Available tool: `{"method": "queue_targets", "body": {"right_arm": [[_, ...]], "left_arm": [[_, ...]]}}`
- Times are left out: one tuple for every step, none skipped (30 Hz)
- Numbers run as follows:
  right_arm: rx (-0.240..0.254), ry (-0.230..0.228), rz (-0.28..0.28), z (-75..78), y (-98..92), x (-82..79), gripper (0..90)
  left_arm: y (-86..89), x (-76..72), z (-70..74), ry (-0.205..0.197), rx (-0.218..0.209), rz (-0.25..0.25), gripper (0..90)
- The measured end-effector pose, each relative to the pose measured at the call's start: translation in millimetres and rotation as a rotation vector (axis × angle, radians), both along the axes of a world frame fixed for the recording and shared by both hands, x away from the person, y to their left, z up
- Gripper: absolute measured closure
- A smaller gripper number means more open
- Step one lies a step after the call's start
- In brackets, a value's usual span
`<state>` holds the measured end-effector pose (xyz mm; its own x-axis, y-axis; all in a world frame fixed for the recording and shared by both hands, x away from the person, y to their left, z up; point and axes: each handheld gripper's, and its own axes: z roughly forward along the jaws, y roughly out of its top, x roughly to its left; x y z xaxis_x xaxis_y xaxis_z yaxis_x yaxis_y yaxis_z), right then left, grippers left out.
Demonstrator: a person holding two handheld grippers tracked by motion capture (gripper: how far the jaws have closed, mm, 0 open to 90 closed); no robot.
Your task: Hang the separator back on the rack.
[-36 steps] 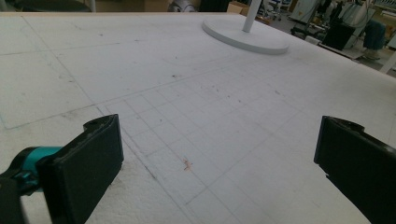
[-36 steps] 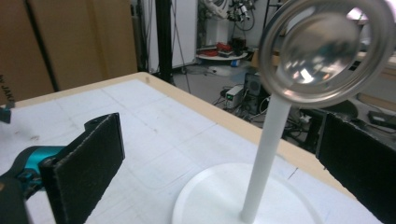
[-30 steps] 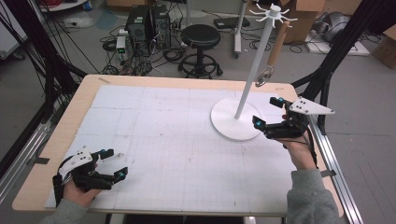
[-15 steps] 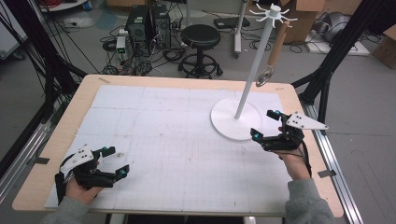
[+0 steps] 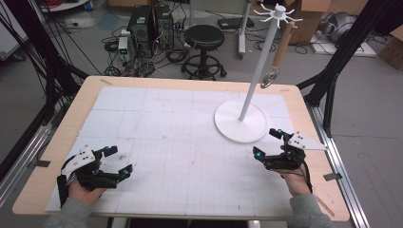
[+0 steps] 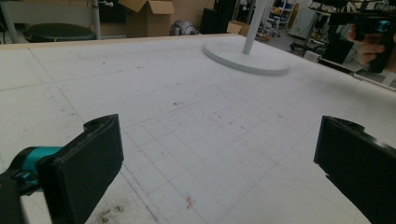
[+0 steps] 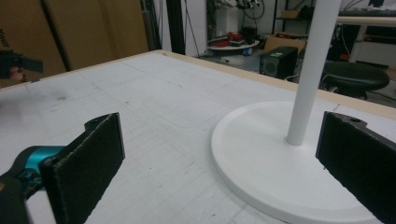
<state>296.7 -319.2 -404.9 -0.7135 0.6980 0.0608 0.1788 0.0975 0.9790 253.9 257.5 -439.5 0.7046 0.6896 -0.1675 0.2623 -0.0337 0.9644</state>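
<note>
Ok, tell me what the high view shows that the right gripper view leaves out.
High view alone: the top of the stand with its hooks, a wooden-handled utensil hanging from one, and the right gripper, jaws open, just in front of the round base. Right gripper view alone: a close look between its own open jaws at where the pole meets the base. Both: the white gridded mat, the base, the black stool, and the left gripper, blurred and far off in the right gripper view.
</note>
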Motion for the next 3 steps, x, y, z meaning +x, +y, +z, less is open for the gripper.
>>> {"method": "queue_targets", "body": {"right_arm": [[-0.005,0.004,0.001,-0.5,0.2,-0.7,0.3],[-0.005,0.010,0.005,-1.0,0.8,-1.1,0.3],[-0.010,0.005,0.002,-1.7,1.0,-0.6,0.3]], "left_arm": [[-0.2,0.4,0.1,-0.002,0.002,-0.001,1.8],[-0.9,0.4,0.3,-0.003,-0.001,0.002,1.8],[-1.2,0.6,0.4,-0.004,0.001,0.000,1.8]]}}
